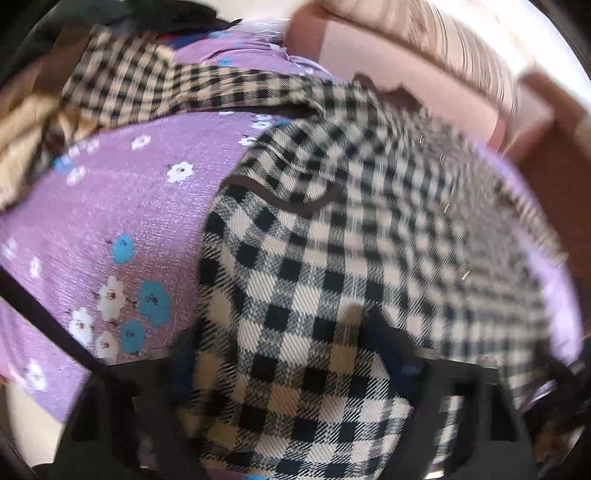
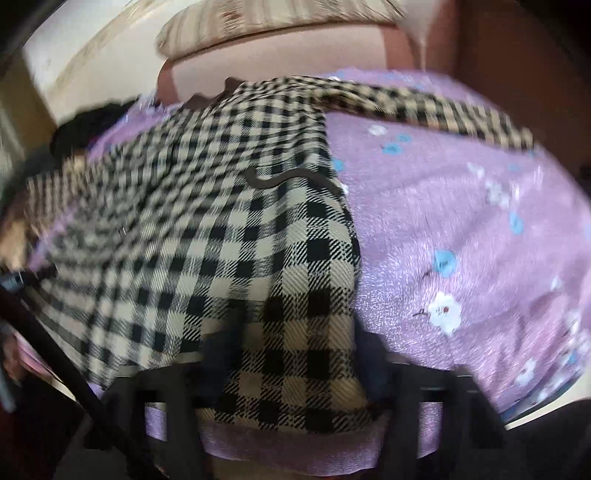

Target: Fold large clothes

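Left wrist view: one checked garment, each gripper's two fingers pinching it.

From my remote seat I see a bed dressed in a purple floral sheet, its white and blue blossoms scattered across the weave. At twelve o'clock in the right wrist view stands a pink padded headboard, with a striped cream pillow resting along its top. At ten o'clock a pale cream wall catches bright daylight. At one o'clock a reddish-brown wooden panel rises. In the left wrist view, a tan and dark heap of fabrics sits at nine o'clock, blurred.
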A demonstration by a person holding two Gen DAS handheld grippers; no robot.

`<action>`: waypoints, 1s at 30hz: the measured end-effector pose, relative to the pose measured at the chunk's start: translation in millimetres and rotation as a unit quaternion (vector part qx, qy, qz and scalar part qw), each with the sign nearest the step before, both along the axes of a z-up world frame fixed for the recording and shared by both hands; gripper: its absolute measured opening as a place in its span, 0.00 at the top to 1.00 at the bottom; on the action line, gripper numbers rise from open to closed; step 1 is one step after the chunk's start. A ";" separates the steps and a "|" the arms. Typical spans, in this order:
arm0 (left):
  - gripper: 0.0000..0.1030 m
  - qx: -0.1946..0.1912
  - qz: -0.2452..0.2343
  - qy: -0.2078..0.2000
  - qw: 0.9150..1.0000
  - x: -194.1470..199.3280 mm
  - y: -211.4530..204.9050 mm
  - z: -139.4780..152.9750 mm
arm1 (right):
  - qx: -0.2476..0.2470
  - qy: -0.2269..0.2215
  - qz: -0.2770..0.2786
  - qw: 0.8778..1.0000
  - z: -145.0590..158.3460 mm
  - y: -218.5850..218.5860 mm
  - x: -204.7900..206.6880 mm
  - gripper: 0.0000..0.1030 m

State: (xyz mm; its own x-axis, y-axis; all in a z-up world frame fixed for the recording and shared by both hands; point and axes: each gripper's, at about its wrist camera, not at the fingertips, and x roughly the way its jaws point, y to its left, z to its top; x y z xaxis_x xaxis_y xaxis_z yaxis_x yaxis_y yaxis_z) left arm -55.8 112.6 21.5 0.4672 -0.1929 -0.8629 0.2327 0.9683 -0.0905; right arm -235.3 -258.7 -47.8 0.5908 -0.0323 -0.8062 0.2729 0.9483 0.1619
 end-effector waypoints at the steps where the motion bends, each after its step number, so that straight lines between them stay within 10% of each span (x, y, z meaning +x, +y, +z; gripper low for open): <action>1: 0.79 0.042 0.008 -0.010 0.999 -3.2 -4.0 2.2 | 0.004 -0.002 0.009 1.000 2.6 0.6 0.3 0.83; 2: 0.93 0.034 0.011 -0.007 0.999 -4.6 -1.4 6.5 | 0.026 -0.001 0.012 1.000 5.2 -4.0 0.0 0.90; 9: 0.94 -0.049 0.014 0.013 0.999 -59.9 40.2 33.3 | 0.082 0.008 0.006 0.997 27.7 -19.4 -42.2 0.93; 19: 0.92 -0.016 0.012 -0.042 0.999 -104.4 48.3 48.9 | 0.094 0.018 -0.004 0.995 33.2 -31.2 -81.9 0.90; 24: 0.41 -0.031 0.020 -0.108 0.994 -112.1 45.2 85.9 | 0.081 -0.012 -0.021 0.996 57.3 -39.4 -87.2 0.85; 30: 0.32 -0.010 -0.005 -0.136 0.991 -75.3 -19.0 103.0 | 0.070 -0.021 0.006 0.997 65.9 -35.8 -40.0 0.77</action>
